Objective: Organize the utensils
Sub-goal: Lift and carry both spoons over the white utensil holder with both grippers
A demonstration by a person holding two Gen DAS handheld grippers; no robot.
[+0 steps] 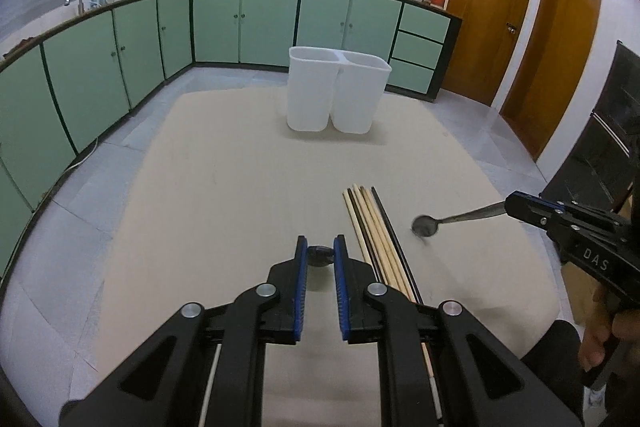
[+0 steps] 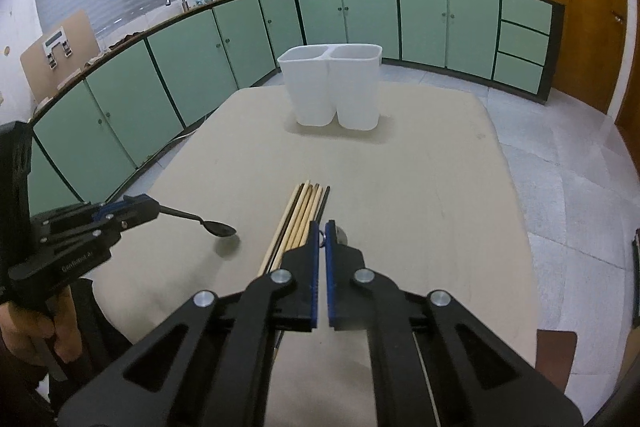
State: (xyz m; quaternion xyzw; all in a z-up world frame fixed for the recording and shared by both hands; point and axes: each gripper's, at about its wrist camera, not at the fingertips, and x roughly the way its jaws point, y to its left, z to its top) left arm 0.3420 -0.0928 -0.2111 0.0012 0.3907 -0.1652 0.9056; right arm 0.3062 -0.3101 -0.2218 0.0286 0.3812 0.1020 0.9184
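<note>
A white two-compartment holder (image 1: 338, 89) (image 2: 332, 87) stands at the far middle of the beige table. A bundle of chopsticks (image 1: 374, 231) (image 2: 302, 215) lies on the table between the grippers. My left gripper (image 1: 320, 251) is shut on a dark spoon (image 2: 212, 226) by its handle; its bowl (image 1: 320, 254) shows between the tips, above the table. In the right wrist view the left gripper (image 2: 156, 209) is at left. My right gripper (image 2: 322, 225) is shut on a metal spoon (image 1: 428, 225) by its handle, held above the table right of the chopsticks. The right gripper shows in the left wrist view (image 1: 510, 205).
The beige table (image 1: 240, 187) (image 2: 420, 167) stands in a kitchen with green cabinets (image 1: 120, 67) behind and to the left. Wooden doors (image 1: 492, 19) are at the right. A brown chair corner (image 2: 556, 351) is at the table's near right.
</note>
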